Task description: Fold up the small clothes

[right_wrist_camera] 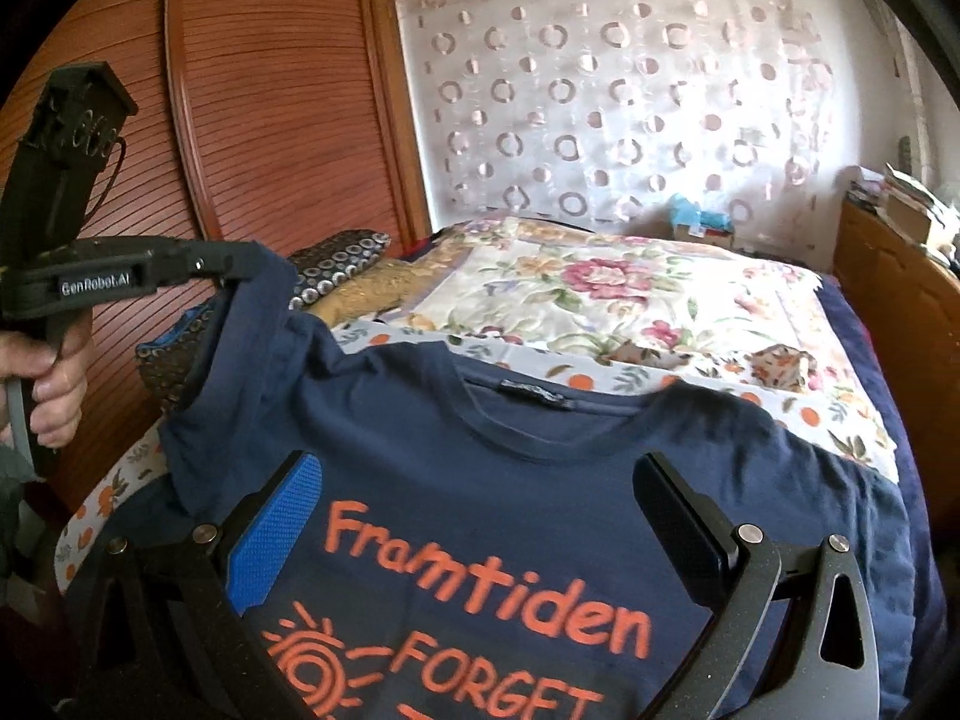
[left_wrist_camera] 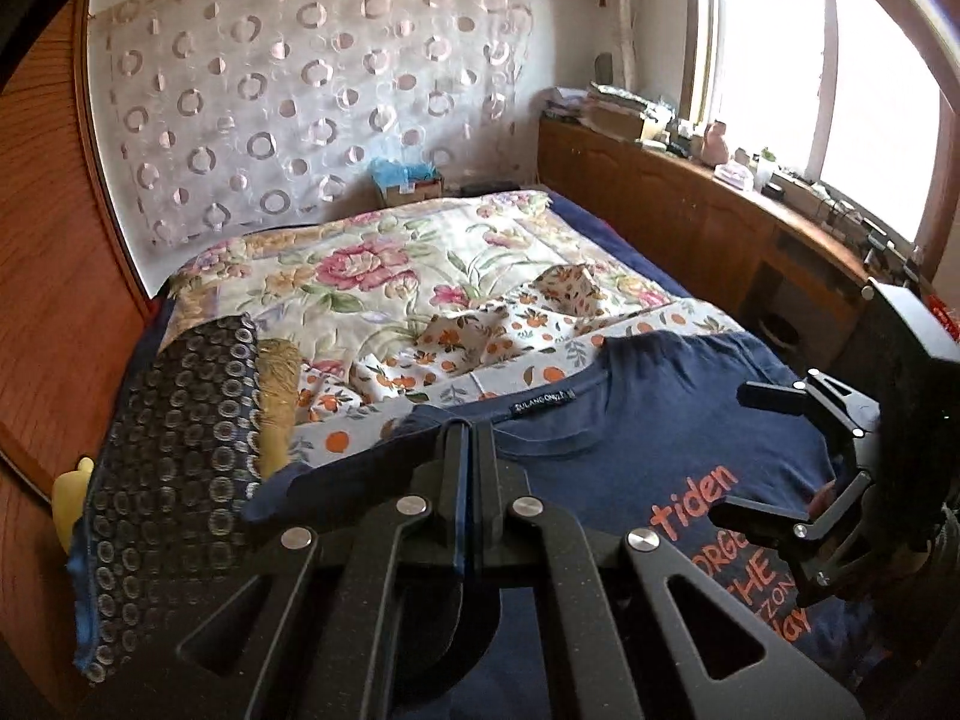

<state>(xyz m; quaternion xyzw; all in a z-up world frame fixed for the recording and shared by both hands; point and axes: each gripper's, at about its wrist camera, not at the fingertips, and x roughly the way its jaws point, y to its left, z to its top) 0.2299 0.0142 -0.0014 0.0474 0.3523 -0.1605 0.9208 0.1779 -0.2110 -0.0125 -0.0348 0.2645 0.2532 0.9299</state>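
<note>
Left tongs (right_wrist_camera: 240,267) are seen clamped on the sleeve edge of a navy T-shirt (right_wrist_camera: 480,468), which is lifted at the left of the right wrist view; a hand (right_wrist_camera: 54,384) is wrapped around the handle below. Right tongs (right_wrist_camera: 474,522) are held wide open over the shirt's chest, nothing being gripped. The T-shirt is spread face up on the bed (right_wrist_camera: 660,300), filling the lower centre of the frame. Orange lettering reading "Framtiden FORGET" and an orange sun motif are printed on it. A dark label is sewn inside the ribbed round neckline, and the cloth is slightly rumpled at the raised shoulder.
</note>
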